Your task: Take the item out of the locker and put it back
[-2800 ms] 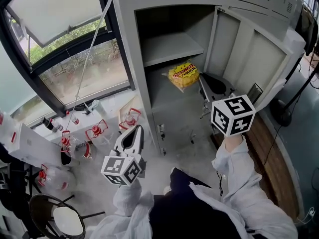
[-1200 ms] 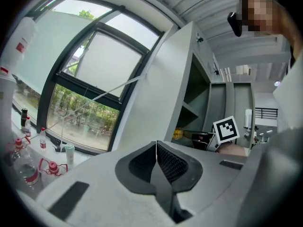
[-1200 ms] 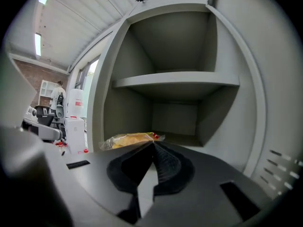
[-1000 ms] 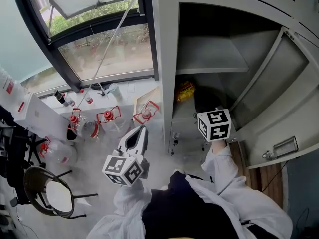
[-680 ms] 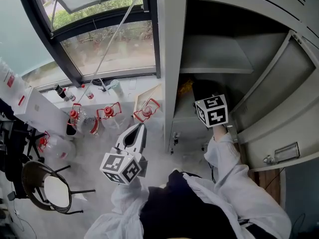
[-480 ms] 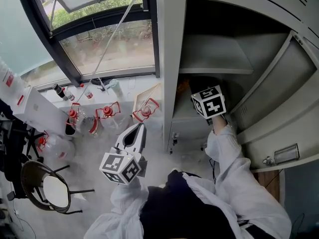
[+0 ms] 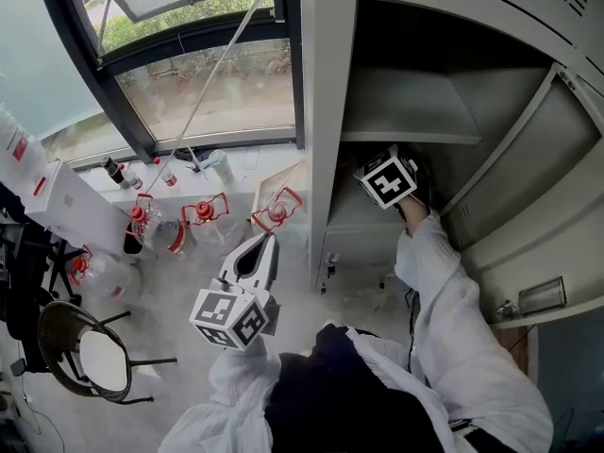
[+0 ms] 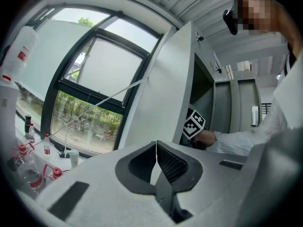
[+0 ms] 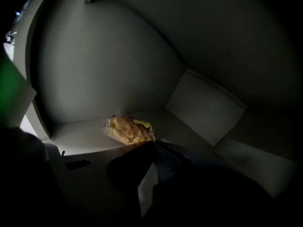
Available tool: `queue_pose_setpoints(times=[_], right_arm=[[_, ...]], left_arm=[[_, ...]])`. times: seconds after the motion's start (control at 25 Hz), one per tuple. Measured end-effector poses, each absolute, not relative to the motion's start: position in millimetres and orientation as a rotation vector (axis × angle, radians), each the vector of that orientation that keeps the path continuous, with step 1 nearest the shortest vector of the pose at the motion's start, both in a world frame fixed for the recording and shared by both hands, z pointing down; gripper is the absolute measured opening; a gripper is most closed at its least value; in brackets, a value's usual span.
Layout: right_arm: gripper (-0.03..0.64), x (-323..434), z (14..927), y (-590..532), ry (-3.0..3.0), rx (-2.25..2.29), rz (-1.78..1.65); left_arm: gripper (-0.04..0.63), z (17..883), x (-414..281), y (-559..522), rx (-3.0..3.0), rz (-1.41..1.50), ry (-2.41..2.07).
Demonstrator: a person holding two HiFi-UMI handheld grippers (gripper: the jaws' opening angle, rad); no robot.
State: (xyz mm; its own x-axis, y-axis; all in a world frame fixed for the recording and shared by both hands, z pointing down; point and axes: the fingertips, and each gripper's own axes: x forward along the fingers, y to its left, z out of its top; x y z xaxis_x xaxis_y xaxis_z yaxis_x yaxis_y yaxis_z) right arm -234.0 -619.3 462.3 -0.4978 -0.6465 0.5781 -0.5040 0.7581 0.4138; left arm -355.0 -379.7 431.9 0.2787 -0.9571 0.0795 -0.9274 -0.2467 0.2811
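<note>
Inside the locker (image 9: 85, 74), the yellow bag (image 9: 128, 129) lay just beyond the right gripper (image 9: 154, 144), whose jaws were closed and empty.

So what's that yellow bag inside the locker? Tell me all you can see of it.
The yellow bag looks like a crinkly plastic snack packet, lumpy, with a brighter yellow patch on top. It lies flat on the locker floor, in dim light, close to the back wall. The shut right gripper has its tip beside it; whether they touch is unclear.
</note>
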Motion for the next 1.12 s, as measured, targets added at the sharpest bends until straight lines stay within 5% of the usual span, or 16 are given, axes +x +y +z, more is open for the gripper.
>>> queue_pose_setpoints(times=[0.28,0.56,1.12], right_arm=[[0.013,-231.2,461.2,-616.7,-2.205,0.89,-0.313],[0.133,-221.3,453.4,-607.9,-2.222,0.927,-0.293],[0.156,-206.8,428.3,-559.0,-2.318,1.029,-0.232]], left_arm=[[0.009,429.7,-354.1,-375.1,2.287,-0.146,-1.73],[0.009,427.8,-348.4,-366.6,2.308,-0.13,-1.714],[0.009,426.3,-332.4,-328.4,2.357,-0.124,-1.661]])
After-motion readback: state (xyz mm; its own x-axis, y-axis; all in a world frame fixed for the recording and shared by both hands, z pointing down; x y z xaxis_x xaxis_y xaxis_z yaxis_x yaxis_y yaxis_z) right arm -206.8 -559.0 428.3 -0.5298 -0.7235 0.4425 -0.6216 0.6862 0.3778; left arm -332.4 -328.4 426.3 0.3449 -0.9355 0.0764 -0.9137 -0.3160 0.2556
